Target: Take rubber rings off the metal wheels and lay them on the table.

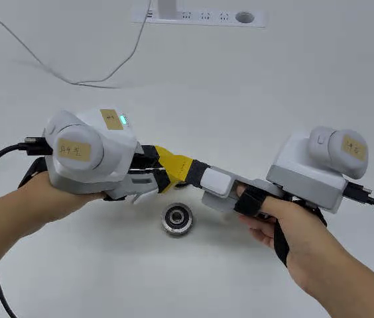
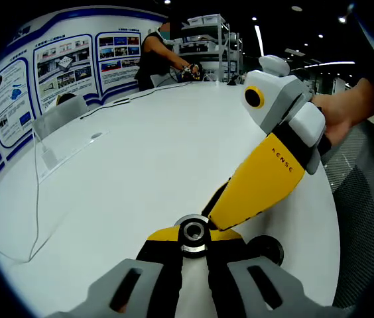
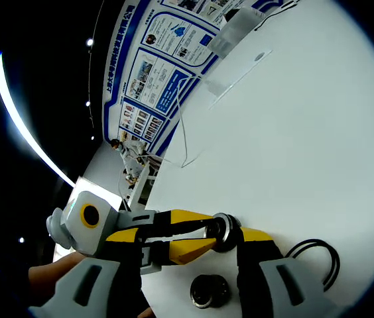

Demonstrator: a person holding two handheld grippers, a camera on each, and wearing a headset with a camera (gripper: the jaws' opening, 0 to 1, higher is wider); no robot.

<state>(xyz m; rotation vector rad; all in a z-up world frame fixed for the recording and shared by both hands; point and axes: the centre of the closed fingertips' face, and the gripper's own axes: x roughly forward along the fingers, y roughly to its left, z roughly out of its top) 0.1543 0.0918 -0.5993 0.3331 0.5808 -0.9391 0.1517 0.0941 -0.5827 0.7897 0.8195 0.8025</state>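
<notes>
Left gripper view: we see the left gripper [image 2: 193,248] pinching a metal wheel [image 2: 193,235] between its yellow tips, the wheel sitting right at the jaw ends. The right gripper [image 2: 219,213] is in from the right, one yellow jaw touching that wheel's rim; we cannot tell whether its jaws are clamped or just spread around it. In the head view a second wheel [image 1: 177,218] lies flat on the table [image 1: 240,99], near the meeting tips but apart from both tongs. In the right gripper view, thin black rubber rings [image 3: 314,260] lie on the table just beside the right gripper's own jaw.
</notes>
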